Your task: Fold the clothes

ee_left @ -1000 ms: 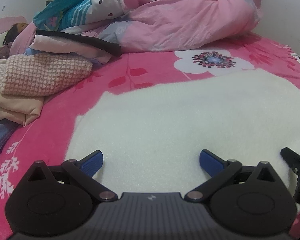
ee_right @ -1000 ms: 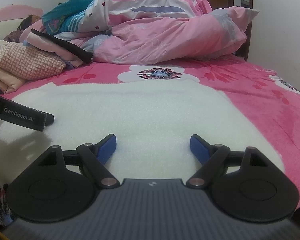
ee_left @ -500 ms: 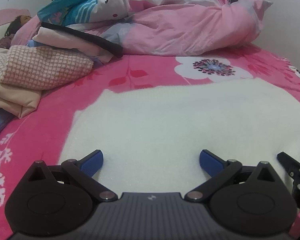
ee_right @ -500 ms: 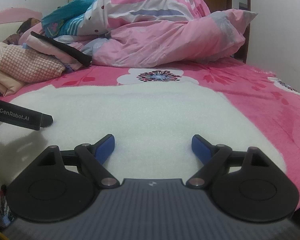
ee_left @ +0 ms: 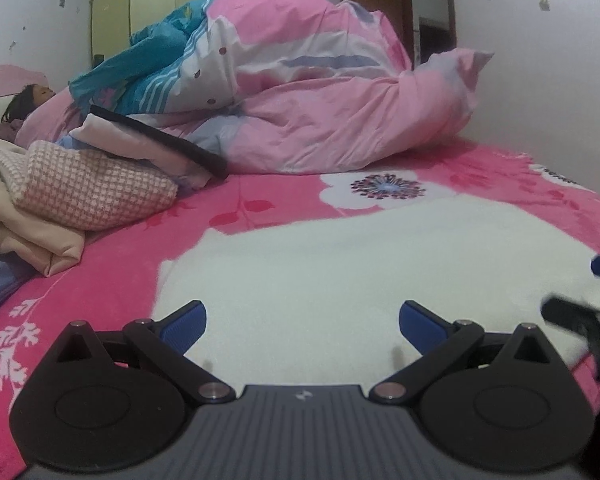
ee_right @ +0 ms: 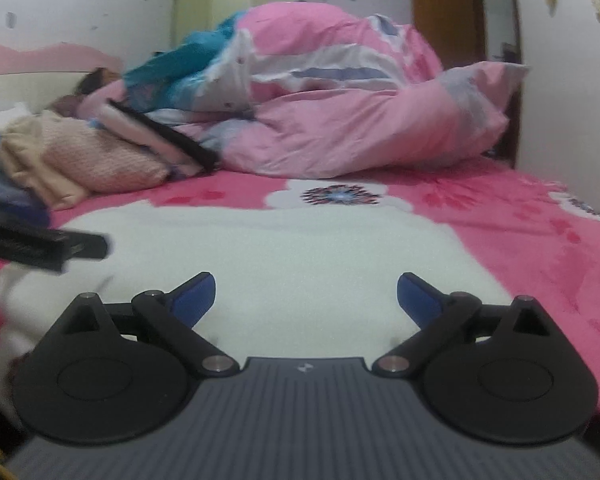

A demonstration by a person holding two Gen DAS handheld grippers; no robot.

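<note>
Both grippers hang low with jaws spread wide and empty, the left gripper [ee_left: 302, 322] and right gripper [ee_right: 306, 294] side by side over the white cloth [ee_left: 360, 264] lying flat on the pink sheet [ee_left: 112, 280]. Beyond sit clothes [ee_left: 80, 192] and a duvet [ee_left: 320, 112].

Both wrist views low over bed [ee_left: 260, 208], facing duvet [ee_right: 360, 120], overlapping
</note>
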